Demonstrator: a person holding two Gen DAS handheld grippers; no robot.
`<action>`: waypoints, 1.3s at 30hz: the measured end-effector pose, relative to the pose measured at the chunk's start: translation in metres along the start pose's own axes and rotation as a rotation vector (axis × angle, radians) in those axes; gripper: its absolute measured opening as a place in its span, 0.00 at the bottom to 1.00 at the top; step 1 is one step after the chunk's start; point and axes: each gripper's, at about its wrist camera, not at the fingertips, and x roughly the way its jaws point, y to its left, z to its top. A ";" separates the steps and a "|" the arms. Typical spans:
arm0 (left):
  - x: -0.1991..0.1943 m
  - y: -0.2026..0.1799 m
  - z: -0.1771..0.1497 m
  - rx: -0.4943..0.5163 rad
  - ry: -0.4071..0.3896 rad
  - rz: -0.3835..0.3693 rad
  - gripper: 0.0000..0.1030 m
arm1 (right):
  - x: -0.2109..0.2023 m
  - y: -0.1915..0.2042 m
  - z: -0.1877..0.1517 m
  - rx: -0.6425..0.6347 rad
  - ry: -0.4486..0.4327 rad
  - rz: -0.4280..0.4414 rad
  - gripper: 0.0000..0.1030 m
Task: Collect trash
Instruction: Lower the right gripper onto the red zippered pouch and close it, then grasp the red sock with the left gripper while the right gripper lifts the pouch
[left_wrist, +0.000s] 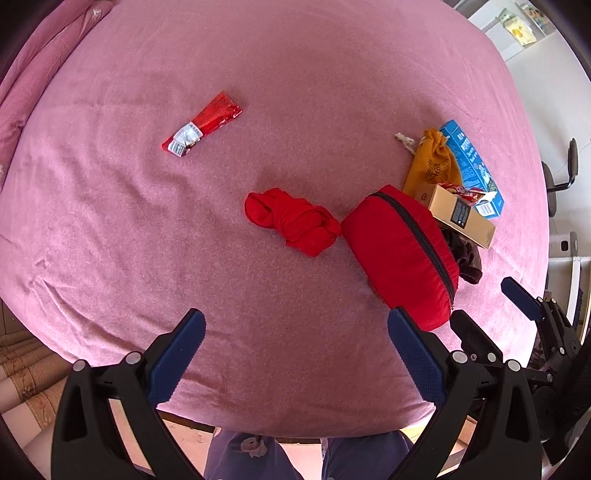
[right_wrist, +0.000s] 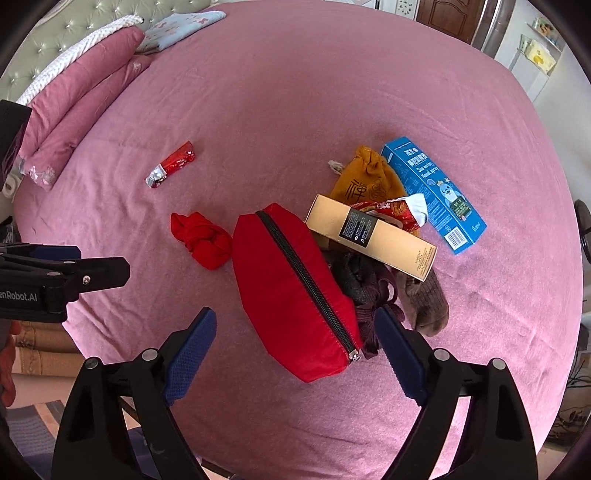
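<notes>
L gripper (left_wrist: 295, 328) wide open, empty; R gripper (right_wrist: 295, 326) wide, straddling red pouch (right_wrist: 295, 295), no contact.

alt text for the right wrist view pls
The open right claw hangs above a red zip pouch on a pink bedspread. A beige box, blue box, mustard bag, dark socks cluster beyond; a red wrapper lies apart.

The blue box (right_wrist: 434, 194) reads "Sea water Nasal spray" beside Chinese characters and a barcode. The mustard pouch (right_wrist: 364, 181) bears the character "禅". The left tool (right_wrist: 40, 280) shows "enRobot.AI" — cut off at the edge. Print on the beige box (right_wrist: 373, 234) is too small to read.
</notes>
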 end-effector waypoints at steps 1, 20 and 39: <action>0.006 0.003 0.001 -0.022 0.011 -0.006 0.96 | 0.008 0.002 0.001 -0.028 0.001 -0.014 0.80; 0.063 0.008 0.007 -0.126 0.063 0.018 0.96 | 0.075 0.029 -0.005 -0.248 0.003 -0.153 0.35; 0.152 0.003 0.093 -0.363 0.142 -0.027 0.86 | 0.022 -0.029 0.015 0.165 -0.023 0.196 0.11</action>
